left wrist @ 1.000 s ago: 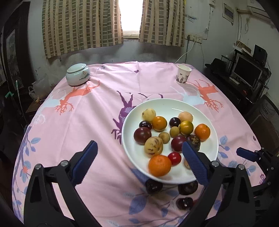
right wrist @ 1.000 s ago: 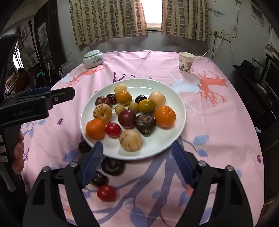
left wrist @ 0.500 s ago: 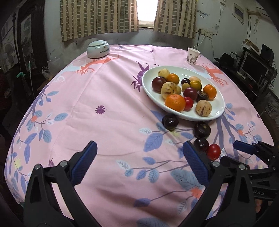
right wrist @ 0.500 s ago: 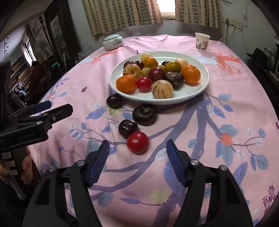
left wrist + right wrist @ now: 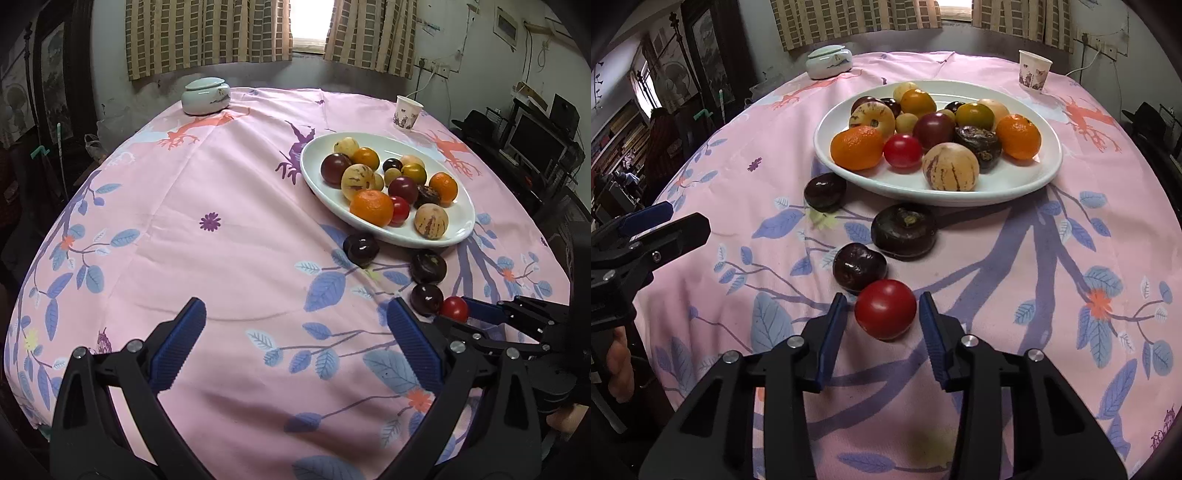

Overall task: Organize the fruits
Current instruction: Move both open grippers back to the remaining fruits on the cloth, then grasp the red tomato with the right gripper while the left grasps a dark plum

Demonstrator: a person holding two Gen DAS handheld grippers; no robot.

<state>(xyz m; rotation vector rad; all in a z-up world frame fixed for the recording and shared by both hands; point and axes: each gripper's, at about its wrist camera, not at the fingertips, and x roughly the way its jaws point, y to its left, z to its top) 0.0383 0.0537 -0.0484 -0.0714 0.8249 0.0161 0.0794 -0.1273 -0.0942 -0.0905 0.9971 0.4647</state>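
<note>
Fruits lie in two groups on the pink surface (image 5: 1071,258). One red tomato (image 5: 885,308) sits between the two fingers of the right tool (image 5: 882,325), which is spread apart around it; a small gap shows on each side, so the pads do not seem to touch it. Just ahead of this tool, touching or almost touching the tomato, is a dark plum (image 5: 858,268). A little further ahead is a larger dark round fruit (image 5: 904,230), and ahead to the left another dark plum (image 5: 824,192) lies close to the rim of the white plate (image 5: 1015,188). The plate holds the other fruits: two oranges, a second red tomato, striped pale melons, dark plums and small yellow ones, all packed together.

The left tool (image 5: 295,350) is released, its fingers wide apart over bare cloth, and holds nothing. Far ahead of both tools stand a paper cup (image 5: 1034,75) and a lidded white jar (image 5: 829,61).
</note>
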